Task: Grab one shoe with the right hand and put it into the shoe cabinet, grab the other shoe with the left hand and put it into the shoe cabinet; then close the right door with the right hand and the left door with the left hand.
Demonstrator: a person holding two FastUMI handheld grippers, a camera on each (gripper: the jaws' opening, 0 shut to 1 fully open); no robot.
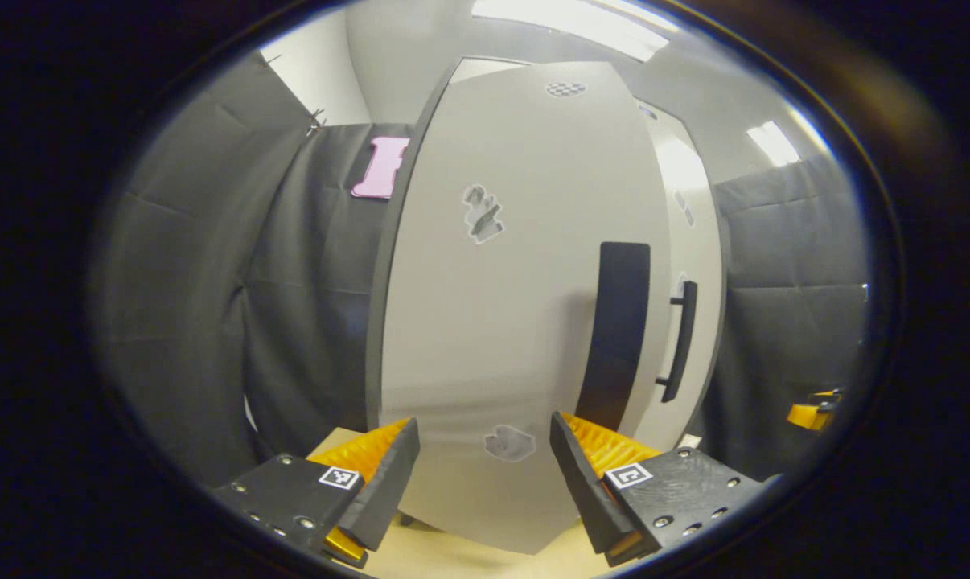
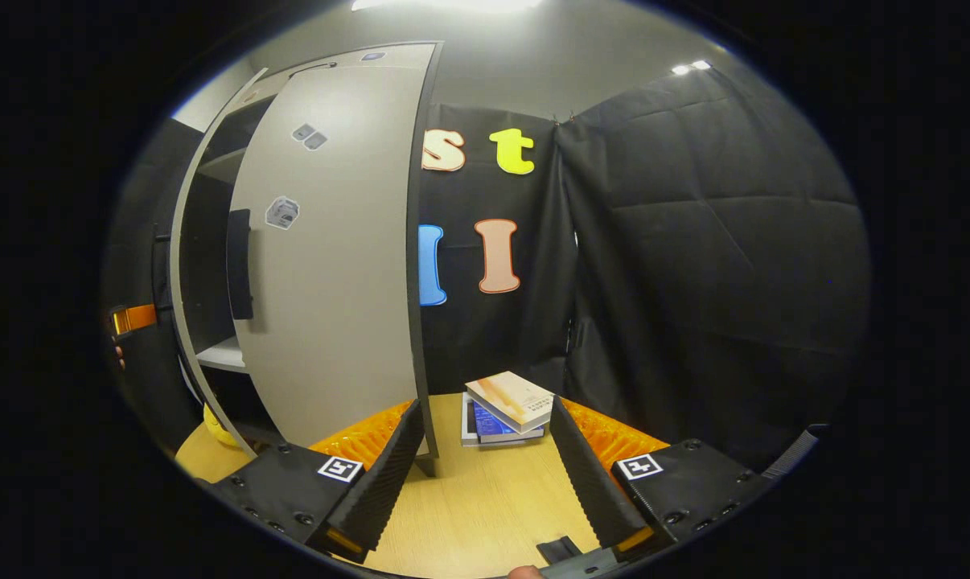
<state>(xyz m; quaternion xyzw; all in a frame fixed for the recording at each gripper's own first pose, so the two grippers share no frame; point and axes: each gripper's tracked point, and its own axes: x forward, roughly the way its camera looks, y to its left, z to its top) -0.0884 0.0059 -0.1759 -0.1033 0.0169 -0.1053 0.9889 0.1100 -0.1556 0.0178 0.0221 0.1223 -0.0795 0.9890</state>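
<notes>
Fingers of the left gripper [image 1: 485, 474] stand spread apart with nothing between them, just in front of the left door [image 1: 517, 322] of the shoe cabinet. That door fills the middle of the left gripper view as a pale grey panel carrying a few small grey stickers and a dark vertical strip [image 1: 618, 330] near its right edge. Just past that edge stands the right door [image 1: 694, 265], with a black bar handle [image 1: 678, 342] mounted upright on it; the two doors sit close together. At the far right of that door, low down, a bit of the other gripper shows against the black cloth wall. In the right gripper view, the right gripper [image 2: 481, 474] is likewise spread and empty above a light wooden table [image 2: 469, 515]. Beyond its fingers, a small stack of books [image 2: 505, 410] lies on the table, to the right of the right door [image 2: 332, 265]. Left of that door, dark shelves [image 2: 224, 354] of the cabinet interior are visible. Something yellow [image 2: 215, 426] sits low at the cabinet's foot; whether it is a shoe cannot be told.
</notes>
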